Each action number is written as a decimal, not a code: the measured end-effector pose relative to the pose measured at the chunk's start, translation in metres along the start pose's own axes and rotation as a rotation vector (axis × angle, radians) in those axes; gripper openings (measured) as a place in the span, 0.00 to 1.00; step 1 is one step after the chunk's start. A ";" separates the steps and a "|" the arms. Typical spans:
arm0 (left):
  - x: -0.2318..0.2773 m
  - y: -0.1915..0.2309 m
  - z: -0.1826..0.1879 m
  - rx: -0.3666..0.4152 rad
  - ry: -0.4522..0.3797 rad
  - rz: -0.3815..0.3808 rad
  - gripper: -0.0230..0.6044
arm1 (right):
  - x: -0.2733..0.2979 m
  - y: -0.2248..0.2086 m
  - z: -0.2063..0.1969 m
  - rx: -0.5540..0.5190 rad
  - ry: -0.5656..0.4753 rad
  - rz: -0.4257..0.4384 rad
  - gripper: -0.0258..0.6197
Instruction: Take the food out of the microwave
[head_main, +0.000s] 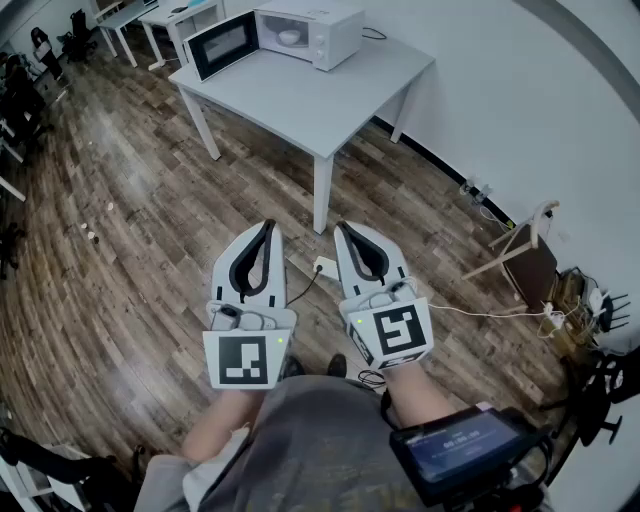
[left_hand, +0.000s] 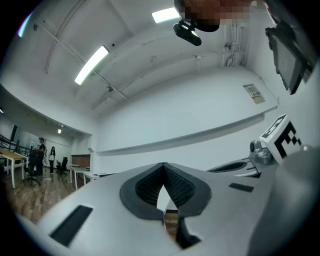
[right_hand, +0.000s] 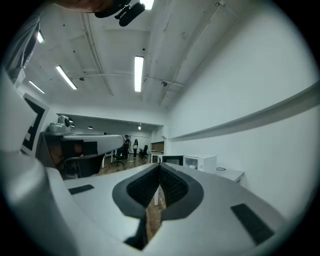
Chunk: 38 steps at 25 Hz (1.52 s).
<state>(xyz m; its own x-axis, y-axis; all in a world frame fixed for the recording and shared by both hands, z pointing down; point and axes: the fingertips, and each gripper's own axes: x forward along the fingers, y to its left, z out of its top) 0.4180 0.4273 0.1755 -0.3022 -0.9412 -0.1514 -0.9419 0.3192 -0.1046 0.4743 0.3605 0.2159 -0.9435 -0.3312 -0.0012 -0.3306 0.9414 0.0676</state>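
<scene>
A white microwave (head_main: 305, 35) stands on the far end of a white table (head_main: 310, 105) at the top of the head view. Its door (head_main: 222, 44) hangs open to the left, and a white bowl (head_main: 290, 38) sits inside. In the right gripper view the microwave (right_hand: 199, 162) shows small and far ahead. Both grippers are held side by side above the wooden floor, well short of the table. My left gripper (head_main: 268, 226) (left_hand: 163, 165) is shut with nothing in it. My right gripper (head_main: 341, 227) (right_hand: 160, 166) is likewise shut and holds nothing.
A white plug and cable (head_main: 322, 266) lie on the floor just ahead of the grippers. A wooden stand (head_main: 520, 250) and more cables are by the right wall. Further desks (head_main: 150, 18) and chairs stand at the far left. People stand far back (right_hand: 131, 146).
</scene>
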 end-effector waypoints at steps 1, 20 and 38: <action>0.001 0.001 0.000 -0.001 0.002 -0.001 0.05 | 0.002 0.000 0.001 0.000 -0.002 0.001 0.05; -0.011 0.055 -0.033 -0.054 0.044 -0.002 0.05 | 0.042 0.029 -0.011 0.068 -0.002 0.003 0.05; 0.054 0.109 -0.085 -0.057 0.111 0.007 0.05 | 0.140 -0.002 -0.034 0.090 0.000 0.019 0.05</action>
<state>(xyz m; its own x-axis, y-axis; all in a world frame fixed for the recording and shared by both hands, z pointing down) 0.2864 0.4015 0.2394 -0.3203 -0.9464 -0.0420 -0.9455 0.3221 -0.0471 0.3438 0.3097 0.2497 -0.9496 -0.3133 -0.0009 -0.3132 0.9494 -0.0218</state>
